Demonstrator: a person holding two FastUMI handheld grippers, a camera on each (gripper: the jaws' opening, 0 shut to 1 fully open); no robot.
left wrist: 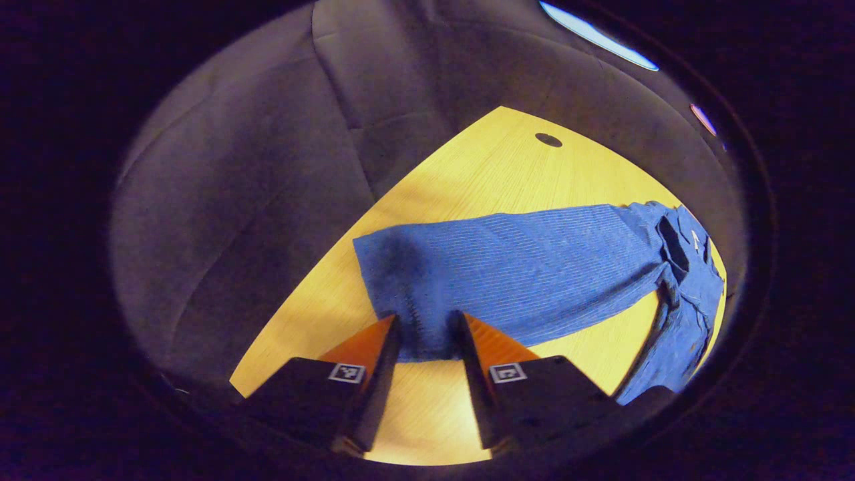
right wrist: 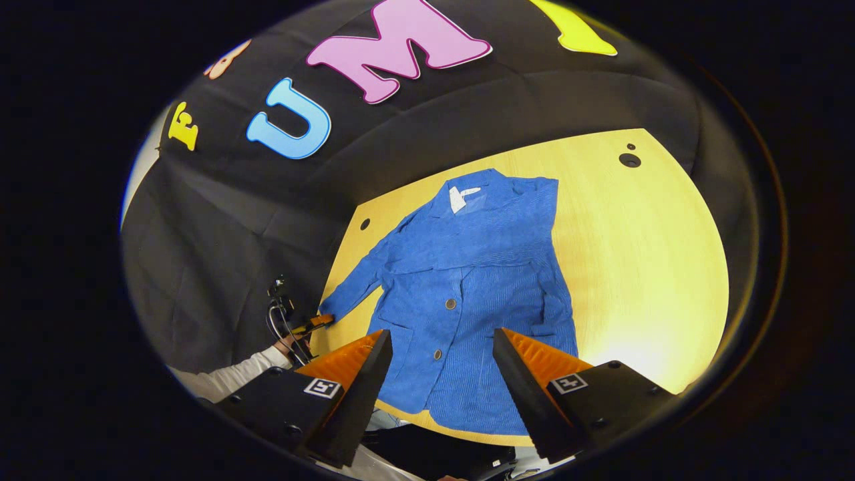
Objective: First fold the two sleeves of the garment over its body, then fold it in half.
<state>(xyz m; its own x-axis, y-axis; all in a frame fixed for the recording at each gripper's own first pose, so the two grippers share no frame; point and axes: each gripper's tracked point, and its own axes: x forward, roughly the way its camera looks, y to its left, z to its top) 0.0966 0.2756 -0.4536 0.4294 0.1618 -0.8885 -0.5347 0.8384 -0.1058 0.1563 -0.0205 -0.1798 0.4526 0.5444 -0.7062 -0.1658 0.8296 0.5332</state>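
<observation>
- Left claw (left wrist: 427, 331): fingers partly apart, straddling the cuff end of the sleeve (left wrist: 521, 274). Cloth sits in the gap between the tips. Can't tell whether both pads press on it yet; reads as lined up for a pinch, not a confirmed grip.
- Why there: the cuff is the outermost point of the sleeve, so taking it lets the whole sleeve swing over the body in one move.
- The right gripper view shows that same claw (right wrist: 314, 325) far off at the table's left edge, right at the cuff, with a hand (right wrist: 284, 344) and a pale sleeve behind it.
- Right claw (right wrist: 437, 351): wide open, nothing between the fingers, held above the near hem of the jacket (right wrist: 467, 294). Looks like it's waiting its turn.
- Jacket: blue, ribbed, lying flat and front-up on the yellow table (right wrist: 641, 267), collar far, hem near. Left-hand sleeve is stretched out sideways toward the table edge; the right-hand one already seems to lie along the body.
- Judgement: sleeve-folding stage, half-fold not started.
- Risk: a shallow pinch on thick ribbed cloth could slip mid-swing.
</observation>
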